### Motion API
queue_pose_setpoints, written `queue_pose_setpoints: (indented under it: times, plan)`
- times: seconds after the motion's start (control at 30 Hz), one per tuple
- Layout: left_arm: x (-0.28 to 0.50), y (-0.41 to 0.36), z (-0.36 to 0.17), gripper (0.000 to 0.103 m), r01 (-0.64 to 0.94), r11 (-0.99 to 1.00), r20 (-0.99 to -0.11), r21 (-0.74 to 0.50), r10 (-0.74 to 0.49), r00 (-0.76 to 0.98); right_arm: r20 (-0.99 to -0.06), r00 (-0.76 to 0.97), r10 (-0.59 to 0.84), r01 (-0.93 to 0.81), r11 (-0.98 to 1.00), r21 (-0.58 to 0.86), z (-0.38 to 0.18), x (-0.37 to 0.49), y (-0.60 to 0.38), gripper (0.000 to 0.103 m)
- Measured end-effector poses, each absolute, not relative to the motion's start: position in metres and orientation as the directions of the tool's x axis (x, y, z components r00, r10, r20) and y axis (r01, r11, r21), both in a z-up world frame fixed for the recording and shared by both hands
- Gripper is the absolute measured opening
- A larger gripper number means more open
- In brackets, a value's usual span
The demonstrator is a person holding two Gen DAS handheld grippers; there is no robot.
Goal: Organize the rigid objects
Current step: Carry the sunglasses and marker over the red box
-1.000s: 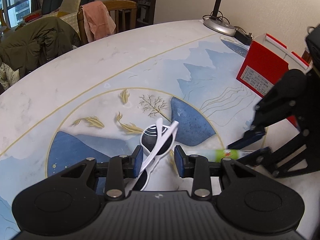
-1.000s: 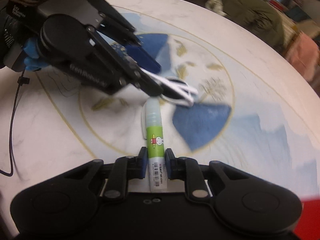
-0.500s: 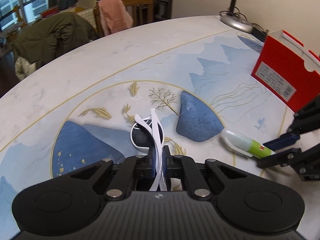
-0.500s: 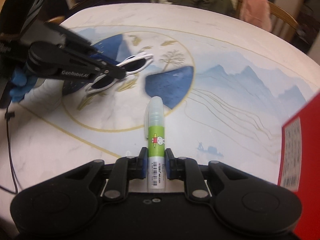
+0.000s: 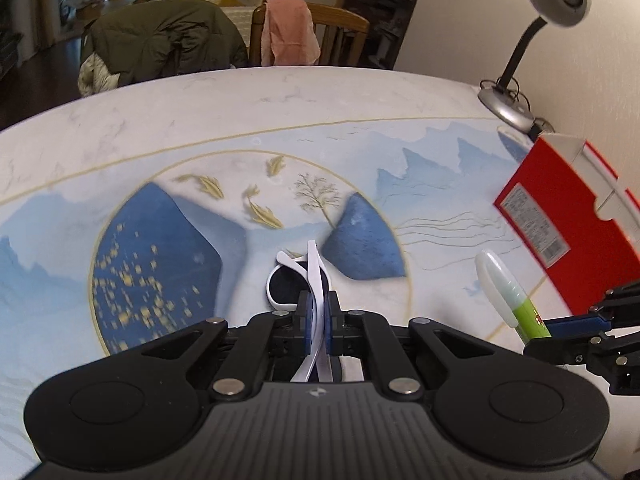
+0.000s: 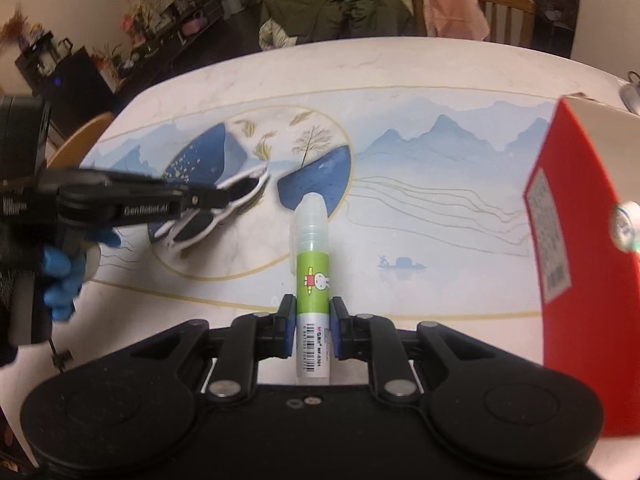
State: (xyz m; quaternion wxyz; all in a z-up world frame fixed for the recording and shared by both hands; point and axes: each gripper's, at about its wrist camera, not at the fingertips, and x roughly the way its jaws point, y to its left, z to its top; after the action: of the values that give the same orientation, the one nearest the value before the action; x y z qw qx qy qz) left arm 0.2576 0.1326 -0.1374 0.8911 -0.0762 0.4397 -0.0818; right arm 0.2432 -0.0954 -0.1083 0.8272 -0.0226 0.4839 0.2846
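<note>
**Both grippers loaded above the painted table**

The left gripper (image 5: 317, 322) is clamped on the folded white arms of the sunglasses (image 5: 298, 280), dark lenses hanging forward over the table. The right gripper (image 6: 313, 330) grips a glue stick (image 6: 313, 276) by its labelled lower body, translucent cap pointing away. A blue-gloved hand (image 6: 60, 280) carries the left unit.

To the right stands an open red box (image 6: 580, 264), just beside the glue stick's path. The round table (image 5: 240, 112) bears a blue mountain-and-fish design. At its far edge sits a desk lamp (image 5: 516, 92). Beyond, a wooden chair (image 5: 332, 32) holds a pink cloth, next to an olive jacket (image 5: 160, 40).
</note>
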Motion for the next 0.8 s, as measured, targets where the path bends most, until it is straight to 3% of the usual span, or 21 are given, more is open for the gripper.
queue_pose_setpoints:
  times: [0.33, 0.8]
  plan:
    - [0.218, 0.102, -0.11, 0.006, 0.045, 0.952, -0.729, -0.303, -0.262, 0.632, -0.773, 0.41, 0.484, -0.458, 0.842, 0.285, -0.082, 0.221, -0.132, 0.016]
    - [0.218, 0.01, -0.036, 0.006, 0.167, 0.944, -0.625, -0.283, -0.314, 0.714, -0.704, 0.53, 0.474, -0.394, 0.872, 0.29, -0.04, 0.234, -0.21, 0.016]
